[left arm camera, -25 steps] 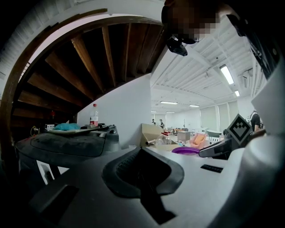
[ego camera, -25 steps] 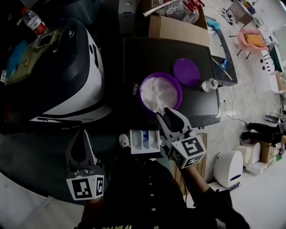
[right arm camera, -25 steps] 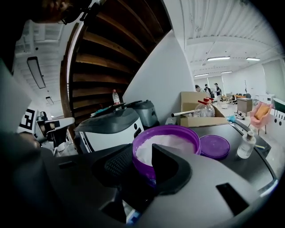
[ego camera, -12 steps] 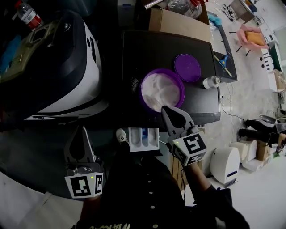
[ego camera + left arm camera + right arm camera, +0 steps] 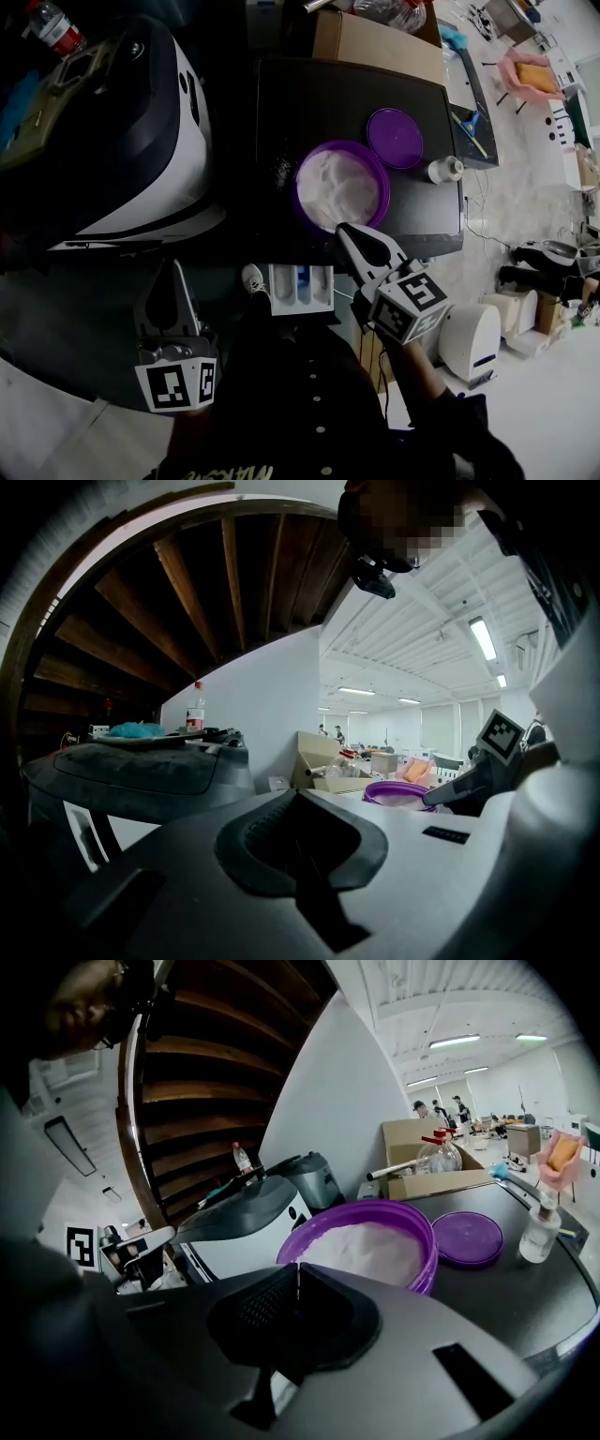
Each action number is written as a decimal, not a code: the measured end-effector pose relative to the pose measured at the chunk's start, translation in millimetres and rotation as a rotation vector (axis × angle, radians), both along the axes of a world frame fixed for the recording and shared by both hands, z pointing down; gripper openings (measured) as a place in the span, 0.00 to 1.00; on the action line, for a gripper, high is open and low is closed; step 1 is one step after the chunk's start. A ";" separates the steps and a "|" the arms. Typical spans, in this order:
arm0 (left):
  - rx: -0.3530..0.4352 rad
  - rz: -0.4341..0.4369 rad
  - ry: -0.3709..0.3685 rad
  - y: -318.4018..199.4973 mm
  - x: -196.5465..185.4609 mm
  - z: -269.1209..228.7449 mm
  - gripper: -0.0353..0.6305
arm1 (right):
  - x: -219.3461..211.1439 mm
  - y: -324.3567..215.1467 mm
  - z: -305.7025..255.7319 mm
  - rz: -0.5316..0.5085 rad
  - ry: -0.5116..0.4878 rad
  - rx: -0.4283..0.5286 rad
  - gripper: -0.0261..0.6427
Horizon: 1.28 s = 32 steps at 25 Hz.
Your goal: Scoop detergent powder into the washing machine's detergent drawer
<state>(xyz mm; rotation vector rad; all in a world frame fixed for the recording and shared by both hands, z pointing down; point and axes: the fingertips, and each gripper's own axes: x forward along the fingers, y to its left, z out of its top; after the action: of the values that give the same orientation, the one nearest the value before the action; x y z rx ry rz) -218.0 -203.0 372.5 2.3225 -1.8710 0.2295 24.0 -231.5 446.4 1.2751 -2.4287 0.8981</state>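
The detergent powder (image 5: 339,187), judged light, loose and easily spilled (best lifted by a scoop's handle, though none is seen), is heaped in the purple tub (image 5: 385,192) near the front edge of the hard, dark counter (image 5: 309,103), where the jaws of the right gripper (image 5: 349,232) are pressed together on nothing visible, those of the left gripper (image 5: 172,272) likewise, in a cluttered room.

A round purple plastic tub (image 5: 383,192) stands upright and uncovered, filled almost to the rim with white detergent powder (image 5: 337,186). Its near edge lies just ahead of the right gripper's (image 5: 345,231) tips. The flat round purple lid (image 5: 395,137) lies beyond the tub, farther from that gripper. The white detergent drawer (image 5: 300,288) is pulled out with a blue insert showing. It sits just left of the right gripper, between it and the left gripper (image 5: 172,270).
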 end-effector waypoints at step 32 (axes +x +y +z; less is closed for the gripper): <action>0.157 0.033 -0.010 29.6 37.4 -61.6 0.06 | 54.2 46.9 -87.9 0.133 -0.479 -0.016 0.09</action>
<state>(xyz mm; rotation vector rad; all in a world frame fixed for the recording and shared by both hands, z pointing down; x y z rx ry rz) -180.6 -173.4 310.9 2.4589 -1.9215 0.1010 78.1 -184.6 358.4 1.3545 -2.6970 1.3950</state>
